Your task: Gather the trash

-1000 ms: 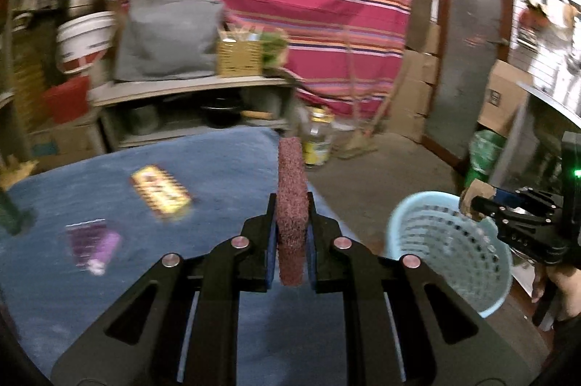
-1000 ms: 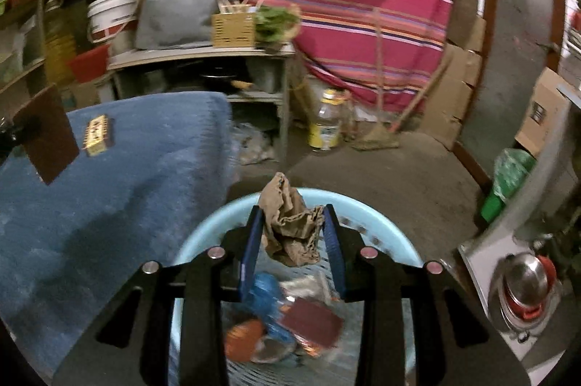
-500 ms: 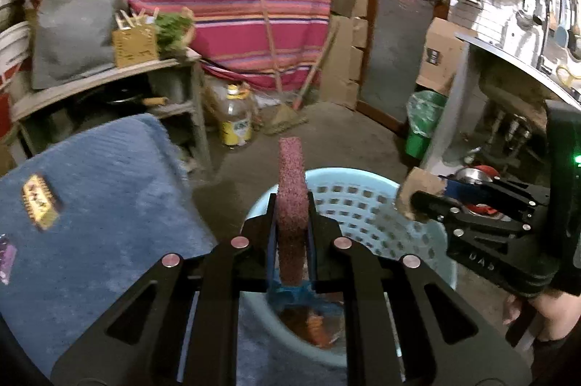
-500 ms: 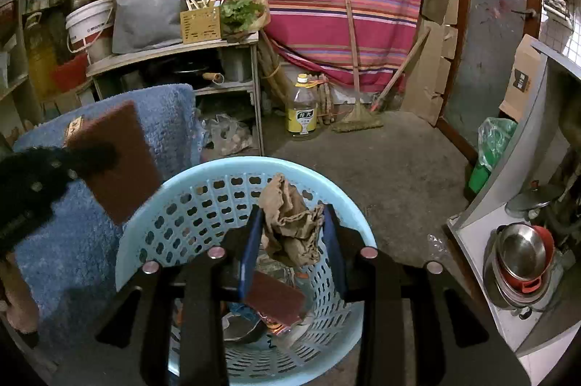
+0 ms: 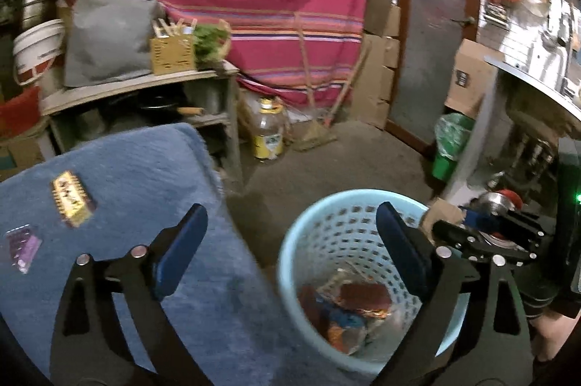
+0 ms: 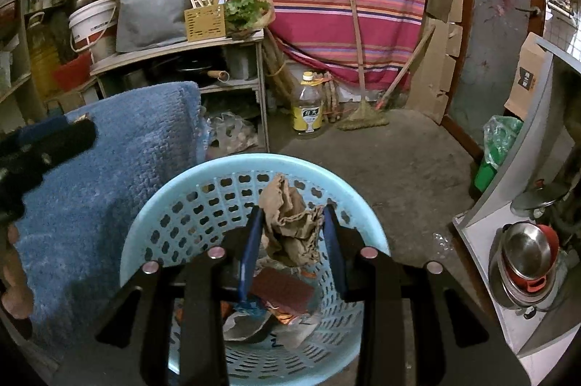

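My right gripper pinches a crumpled brown paper low in the frame, right over the blue basket, so letting go should drop it among the trash inside. My left gripper is spread wide and holds nothing. Two wrappers lie on the blue mat at the left edge, probably next.
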A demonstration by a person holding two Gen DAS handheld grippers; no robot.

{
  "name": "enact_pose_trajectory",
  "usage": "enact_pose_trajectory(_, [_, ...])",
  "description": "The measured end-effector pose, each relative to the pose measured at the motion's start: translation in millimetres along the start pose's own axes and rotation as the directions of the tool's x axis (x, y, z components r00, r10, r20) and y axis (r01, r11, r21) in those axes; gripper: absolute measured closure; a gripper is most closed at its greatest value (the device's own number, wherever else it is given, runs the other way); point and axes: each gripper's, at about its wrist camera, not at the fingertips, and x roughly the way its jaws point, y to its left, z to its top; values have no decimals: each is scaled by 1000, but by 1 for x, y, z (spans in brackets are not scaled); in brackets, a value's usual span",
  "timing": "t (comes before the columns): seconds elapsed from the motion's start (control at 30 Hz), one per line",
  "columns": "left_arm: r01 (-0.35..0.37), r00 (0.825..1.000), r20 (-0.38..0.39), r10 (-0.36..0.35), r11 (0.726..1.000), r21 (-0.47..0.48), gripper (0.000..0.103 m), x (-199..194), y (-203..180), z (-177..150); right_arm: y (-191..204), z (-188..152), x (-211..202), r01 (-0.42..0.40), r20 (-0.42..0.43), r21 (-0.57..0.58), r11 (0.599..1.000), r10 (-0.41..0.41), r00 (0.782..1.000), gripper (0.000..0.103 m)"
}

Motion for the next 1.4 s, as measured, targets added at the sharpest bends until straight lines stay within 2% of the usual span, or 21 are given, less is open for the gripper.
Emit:
enact_pose_trajectory(0.13, [-81, 996, 40, 81, 997, -5, 6, -19, 19, -2, 13, 3, 3, -1, 12, 0, 1000, 1, 1000, 50])
enact_pose_trajectory(0.2, [-100, 994, 51, 101, 995, -19, 6, -30, 31, -5, 18, 3, 2, 2, 31, 10, 1000, -3, 1000, 24])
enact_pose_trajectory(0.33, [-141, 987, 72, 145, 989, -52, 6, -55, 53, -11, 25, 1, -1, 11, 46, 28, 1000, -13, 999, 16])
enact_pose_trajectory(0.4, [-147, 984, 85, 154, 985, -90, 5, -73, 69, -17, 27, -3, -4, 6, 58, 51, 999, -9, 998, 5])
enact_pose_trajectory(0.5, [-147, 983, 92, 158, 982, -118, 5, -96, 87, -27, 34, -13, -11, -3, 76, 72, 997, -3, 997, 4])
enact_pose_trajectory(0.57, [-175, 978, 93, 188, 975, -134, 5, -115, 101, -37, 44, -22, -21, 1, 98, 78, 997, -8, 995, 4])
enact_pose_trajectory(0.7, [-247, 959, 102, 265, 955, -165, 5, -148, 124, -56, 77, -39, -43, -8, 129, 60, 998, 0, 992, 4])
enact_pose_trajectory(0.9, [-349, 925, 74, 372, 911, -218, 5, -201, 161, -94, 152, -52, -89, -97, 185, -31, 995, 101, 977, 4])
enact_pose_trajectory(1.0, [-412, 896, 63, 439, 876, -250, 5, -227, 180, -112, 197, -61, -118, -162, 228, -75, 984, 175, 958, 4])
enact_pose_trajectory(1.17, [-498, 847, 52, 528, 825, -267, 5, -260, 203, -136, 241, -76, -142, -250, 241, -89, 964, 264, 934, 4])
enact_pose_trajectory(1.2, [-507, 842, 52, 537, 820, -267, 5, -265, 205, -139, 249, -78, -146, -266, 242, -94, 959, 282, 929, 4])
enact_pose_trajectory(1.27, [-533, 824, 55, 565, 803, -266, 5, -276, 210, -147, 261, -83, -152, -271, 248, -104, 957, 289, 925, 4])
enact_pose_trajectory(1.4, [-559, 800, 79, 595, 786, -262, 5, -289, 216, -159, 288, -94, -163, -275, 251, -143, 951, 304, 919, 5])
